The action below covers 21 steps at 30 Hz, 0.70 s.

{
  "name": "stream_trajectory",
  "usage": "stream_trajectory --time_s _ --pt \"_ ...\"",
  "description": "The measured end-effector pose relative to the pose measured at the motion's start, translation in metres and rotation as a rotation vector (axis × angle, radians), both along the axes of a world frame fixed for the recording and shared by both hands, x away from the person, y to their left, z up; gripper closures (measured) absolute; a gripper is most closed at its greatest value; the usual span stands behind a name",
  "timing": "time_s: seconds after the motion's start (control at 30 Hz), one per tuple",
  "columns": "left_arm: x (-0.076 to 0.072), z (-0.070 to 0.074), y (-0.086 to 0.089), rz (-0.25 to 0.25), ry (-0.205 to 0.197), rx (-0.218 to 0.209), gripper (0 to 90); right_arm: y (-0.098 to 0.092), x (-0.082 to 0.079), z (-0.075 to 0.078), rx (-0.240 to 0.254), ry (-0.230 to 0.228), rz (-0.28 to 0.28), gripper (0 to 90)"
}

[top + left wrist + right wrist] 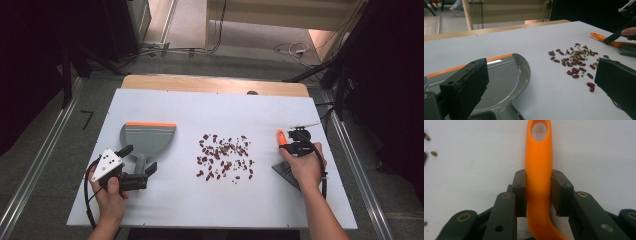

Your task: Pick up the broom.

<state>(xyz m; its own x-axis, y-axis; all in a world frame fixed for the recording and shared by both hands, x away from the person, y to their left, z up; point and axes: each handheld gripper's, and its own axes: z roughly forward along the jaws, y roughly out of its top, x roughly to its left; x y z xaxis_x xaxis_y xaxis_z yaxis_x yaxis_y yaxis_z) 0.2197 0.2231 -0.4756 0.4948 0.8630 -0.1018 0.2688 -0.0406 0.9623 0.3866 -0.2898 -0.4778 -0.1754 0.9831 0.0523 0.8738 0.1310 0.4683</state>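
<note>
A grey dustpan (pixel 147 137) (pixel 499 77) with an orange front lip lies at the left of the white board. Its handle points toward the person and lies between the wide-apart jaws of my left gripper (pixel 139 160) (pixel 541 85), which is open and not pressing on it. Several red and small green beans (pixel 225 156) (pixel 576 61) are scattered in the middle. At the right, my right gripper (pixel 289 145) (pixel 539 180) is shut on the orange brush handle (pixel 539 157) (pixel 604 40), both pads against its sides. The grey brush head (pixel 286 172) lies under the hand.
The white board (pixel 200 200) rests on a wooden table whose far edge (pixel 215 84) shows beyond it. Metal rails run along the floor on both sides. Cables lie on the floor past the far edge.
</note>
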Motion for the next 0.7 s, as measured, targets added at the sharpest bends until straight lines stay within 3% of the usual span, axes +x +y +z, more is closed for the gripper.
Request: stream_trajectory --time_s 0.13,0.33,0.4,0.43,0.7 --pt "0.001 0.0 0.001 0.011 -0.001 -0.003 0.0 -0.005 -0.005 -0.003 0.035 -0.05 0.004 66.5" --pt "-0.001 0.001 0.003 0.016 -0.007 -0.004 0.7 -0.012 -0.021 -0.004 0.088 -0.19 0.002 66.6" --pt "-0.002 0.001 0.003 0.019 -0.01 -0.007 0.7 -0.013 -0.024 -0.002 0.097 -0.207 0.003 66.5" --pt "-0.003 0.002 0.003 0.02 -0.012 -0.006 0.7 -0.015 -0.03 0.002 0.109 -0.254 -0.002 66.6" --pt "-0.002 0.002 0.001 0.015 -0.015 -0.004 0.7 -0.021 -0.059 0.013 0.158 -0.44 0.011 66.8"
